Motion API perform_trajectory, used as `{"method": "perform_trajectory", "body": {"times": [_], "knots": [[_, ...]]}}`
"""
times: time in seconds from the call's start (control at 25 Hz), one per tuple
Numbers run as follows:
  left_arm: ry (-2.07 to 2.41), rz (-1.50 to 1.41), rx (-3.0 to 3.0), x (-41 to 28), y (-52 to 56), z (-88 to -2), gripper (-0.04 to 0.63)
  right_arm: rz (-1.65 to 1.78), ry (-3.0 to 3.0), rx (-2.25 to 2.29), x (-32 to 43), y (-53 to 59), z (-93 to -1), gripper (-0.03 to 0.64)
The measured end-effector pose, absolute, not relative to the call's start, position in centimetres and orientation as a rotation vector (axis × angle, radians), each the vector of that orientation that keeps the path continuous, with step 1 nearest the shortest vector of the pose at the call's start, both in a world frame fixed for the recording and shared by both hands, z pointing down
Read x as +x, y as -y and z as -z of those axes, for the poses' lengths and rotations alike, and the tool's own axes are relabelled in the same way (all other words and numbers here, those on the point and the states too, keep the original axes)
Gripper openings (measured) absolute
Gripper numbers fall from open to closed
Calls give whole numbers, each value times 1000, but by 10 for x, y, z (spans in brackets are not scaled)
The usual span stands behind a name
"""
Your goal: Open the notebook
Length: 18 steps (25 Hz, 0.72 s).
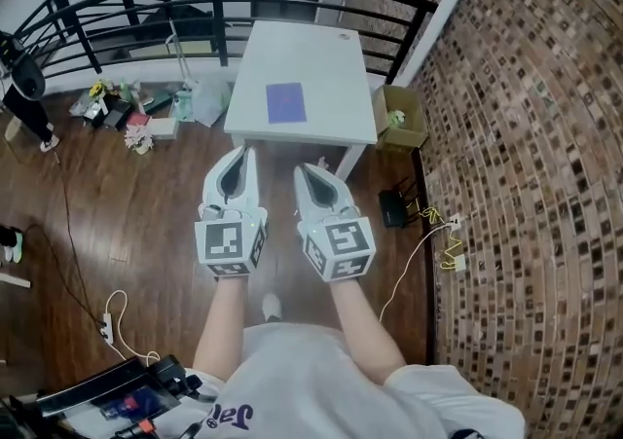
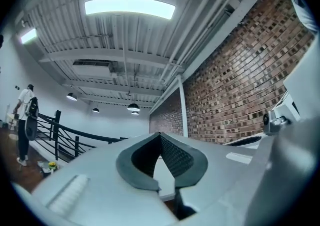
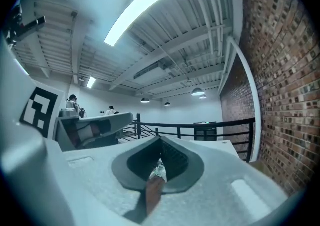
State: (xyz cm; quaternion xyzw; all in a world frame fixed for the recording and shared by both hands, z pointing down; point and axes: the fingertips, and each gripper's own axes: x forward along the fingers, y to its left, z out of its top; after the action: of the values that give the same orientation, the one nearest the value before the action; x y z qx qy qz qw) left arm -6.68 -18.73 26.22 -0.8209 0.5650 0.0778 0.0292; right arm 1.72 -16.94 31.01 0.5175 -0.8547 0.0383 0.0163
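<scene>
While the notebook (image 1: 285,102) lies shut by the table (image 1: 321,57) front edge, left gripper (image 1: 240,157) and right gripper (image 1: 313,174) hover short, jaws pressed together, empty.

One white table (image 1: 326,57), one purple notebook (image 1: 285,102), one cardboard box (image 1: 415,131), two claws: left claw (image 1: 244,150), right claw (image 1: 301,169).

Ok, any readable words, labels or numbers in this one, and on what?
"Ja": purple letters on the person's white shirt, rest cut off; reading uncertain.
Purple notebook: no print readable.
Square markers: patterns, no words.
Nothing else legible.
</scene>
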Motion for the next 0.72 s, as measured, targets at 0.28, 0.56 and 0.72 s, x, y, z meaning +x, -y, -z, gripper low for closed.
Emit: {"method": "perform_trajectory", "body": {"times": [0.28, 0.56, 0.72], "knots": [[-1751, -246, -2600, -92, 257, -288, 17, -136, 2577, 1623, 5, 230, -335, -13], [-1733, -193, -2661, -77, 328, -311, 17, -133, 2577, 1640, 18, 310, -336, -14], [-1753, -159, -2626, -75, 383, -315, 17, -154, 2602, 1603, 15, 371, -348, -14]]}}
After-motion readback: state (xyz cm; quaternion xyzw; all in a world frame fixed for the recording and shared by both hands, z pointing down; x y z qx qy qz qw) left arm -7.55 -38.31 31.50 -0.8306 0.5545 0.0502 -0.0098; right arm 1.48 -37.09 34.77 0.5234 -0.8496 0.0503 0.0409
